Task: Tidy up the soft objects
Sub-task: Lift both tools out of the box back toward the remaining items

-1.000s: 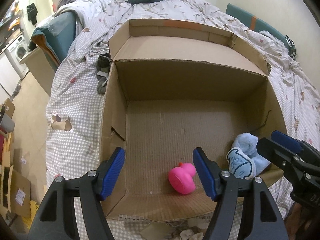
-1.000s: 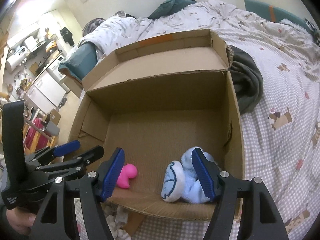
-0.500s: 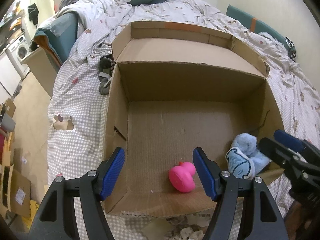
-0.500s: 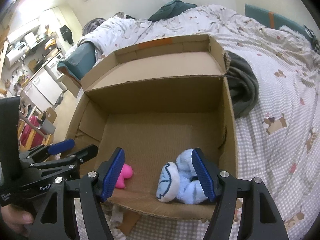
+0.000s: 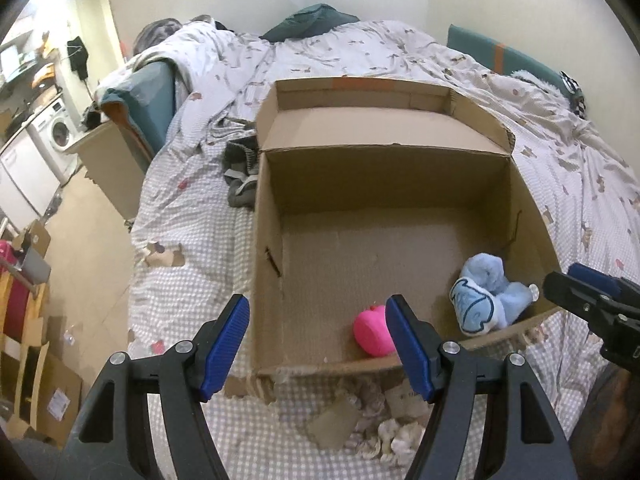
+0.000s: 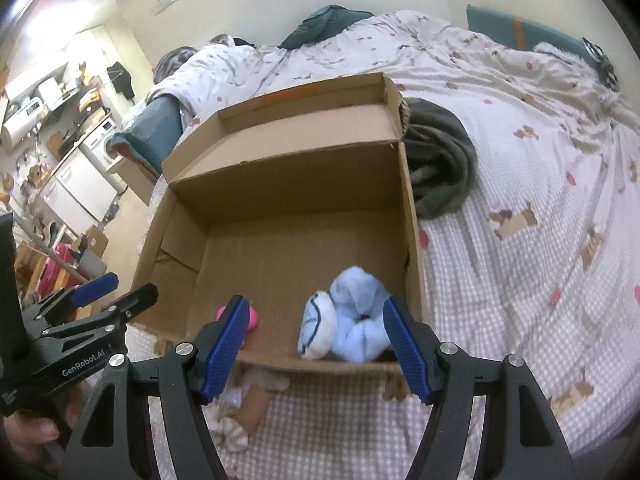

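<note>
Nearest, both pairs of tongs hang over the near edge of the bed, angled down: the left tongs (image 5: pixel 318 344) and the right tongs (image 6: pixel 312 344) each stand wide open with nothing between the pads. Below them a few crumpled scraps (image 5: pixel 394 434) lie on the checked bedcover. Just past that, the cardboard box (image 5: pixel 264 240) sits on the bed with the pink toy (image 5: pixel 372 332) against its near wall and the blue plush (image 6: pixel 356 320) in its near right corner. Both soft things look placed, so the sensible move is to lift clear without snagging the box's torn near wall. Farther off, dark cloth (image 6: pixel 440 164) lies beside the box's right side, likely the next pick; grip a thick fold.
</note>
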`<state>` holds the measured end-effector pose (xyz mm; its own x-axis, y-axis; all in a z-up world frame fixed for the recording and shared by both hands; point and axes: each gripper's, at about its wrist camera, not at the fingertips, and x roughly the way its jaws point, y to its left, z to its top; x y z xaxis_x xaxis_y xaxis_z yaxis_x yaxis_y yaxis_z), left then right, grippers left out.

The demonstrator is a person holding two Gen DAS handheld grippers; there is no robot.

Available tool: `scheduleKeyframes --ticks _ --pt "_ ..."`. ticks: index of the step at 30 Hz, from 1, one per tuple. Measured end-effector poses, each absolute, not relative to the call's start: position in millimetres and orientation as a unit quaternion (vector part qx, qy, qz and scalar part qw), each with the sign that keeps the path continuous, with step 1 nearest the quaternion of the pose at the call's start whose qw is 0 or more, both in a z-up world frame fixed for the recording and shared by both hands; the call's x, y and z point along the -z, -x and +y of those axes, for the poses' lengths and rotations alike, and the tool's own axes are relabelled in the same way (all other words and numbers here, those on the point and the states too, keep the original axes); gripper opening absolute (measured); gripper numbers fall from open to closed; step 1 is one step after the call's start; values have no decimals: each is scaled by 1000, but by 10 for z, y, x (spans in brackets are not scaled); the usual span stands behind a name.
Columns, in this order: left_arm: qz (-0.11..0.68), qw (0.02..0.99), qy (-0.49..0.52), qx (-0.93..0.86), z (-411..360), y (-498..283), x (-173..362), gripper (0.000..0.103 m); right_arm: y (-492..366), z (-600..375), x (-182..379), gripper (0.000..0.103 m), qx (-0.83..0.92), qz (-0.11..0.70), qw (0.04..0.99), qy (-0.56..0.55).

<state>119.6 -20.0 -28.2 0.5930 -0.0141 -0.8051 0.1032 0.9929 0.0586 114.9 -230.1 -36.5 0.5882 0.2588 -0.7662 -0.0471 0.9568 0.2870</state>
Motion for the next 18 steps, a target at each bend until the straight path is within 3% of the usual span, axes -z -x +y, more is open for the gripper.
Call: scheduleKeyframes --ticks 18 --pt "482 875 20 -30 287 -579 373 68 -584 -2231 322 73 -103 446 878 -139"
